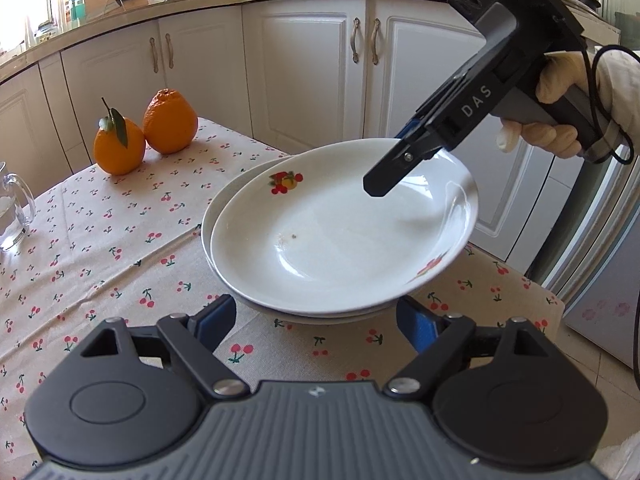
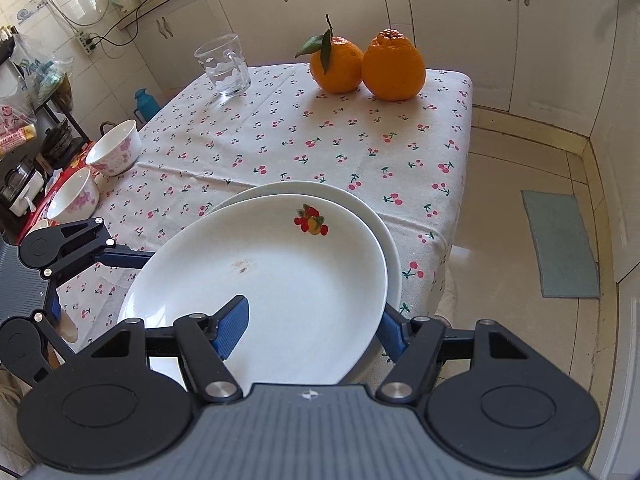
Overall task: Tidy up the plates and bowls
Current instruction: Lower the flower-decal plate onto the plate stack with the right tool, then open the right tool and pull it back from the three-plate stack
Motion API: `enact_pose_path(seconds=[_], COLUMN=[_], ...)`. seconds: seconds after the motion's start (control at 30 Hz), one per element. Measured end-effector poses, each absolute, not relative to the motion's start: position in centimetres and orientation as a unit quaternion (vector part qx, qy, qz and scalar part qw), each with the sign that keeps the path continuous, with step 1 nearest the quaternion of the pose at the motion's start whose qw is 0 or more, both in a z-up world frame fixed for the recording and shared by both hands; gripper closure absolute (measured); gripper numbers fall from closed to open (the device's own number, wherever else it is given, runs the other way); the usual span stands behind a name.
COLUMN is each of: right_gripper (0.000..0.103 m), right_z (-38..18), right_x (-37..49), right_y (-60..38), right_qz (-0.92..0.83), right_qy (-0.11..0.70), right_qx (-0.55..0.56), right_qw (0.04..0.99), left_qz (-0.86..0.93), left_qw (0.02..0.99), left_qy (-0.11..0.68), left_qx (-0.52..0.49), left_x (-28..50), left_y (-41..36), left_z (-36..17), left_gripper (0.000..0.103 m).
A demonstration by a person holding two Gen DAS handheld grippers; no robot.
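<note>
On the left of the table (image 2: 460,92), two flowered bowls (image 2: 116,152) stand apart at the edge, neither stacked nor moved, and the left tongs (image 1: 316,320) wait half open and empty, just short of the near rim of the plates. In the middle, the top plate (image 1: 320,240) with the fruit print lies tilted on a second plate (image 2: 390,240), so nesting them looks nearly done. On the right, the right tongs (image 2: 312,326) straddle the top plate's rim, one pad inside and one outside; whether they pinch it I cannot tell.
</note>
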State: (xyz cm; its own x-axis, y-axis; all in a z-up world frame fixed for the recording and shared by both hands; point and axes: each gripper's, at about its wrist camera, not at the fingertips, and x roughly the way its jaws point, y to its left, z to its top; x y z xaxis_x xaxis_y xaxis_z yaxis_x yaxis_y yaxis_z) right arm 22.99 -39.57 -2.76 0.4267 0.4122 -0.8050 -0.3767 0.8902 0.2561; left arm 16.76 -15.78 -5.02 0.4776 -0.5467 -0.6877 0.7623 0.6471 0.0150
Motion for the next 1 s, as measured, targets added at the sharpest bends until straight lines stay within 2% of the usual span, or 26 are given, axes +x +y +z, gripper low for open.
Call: enact_pose_path(seconds=[1.0], right_gripper=[0.03], right_z=[-2.8], right_x=[20.9], right_y=[-38.6], right_qz=[0.189], right_qy=[0.504], right_qx=[-0.026], right_qw=[0.842], left_qz=[-0.394], left_qw=[0.847], left_qy=[0.323], left_qx=[0.15], left_x=[15.9], left_y=[-14.6], left_z=[-4.6], left_gripper=[0.016])
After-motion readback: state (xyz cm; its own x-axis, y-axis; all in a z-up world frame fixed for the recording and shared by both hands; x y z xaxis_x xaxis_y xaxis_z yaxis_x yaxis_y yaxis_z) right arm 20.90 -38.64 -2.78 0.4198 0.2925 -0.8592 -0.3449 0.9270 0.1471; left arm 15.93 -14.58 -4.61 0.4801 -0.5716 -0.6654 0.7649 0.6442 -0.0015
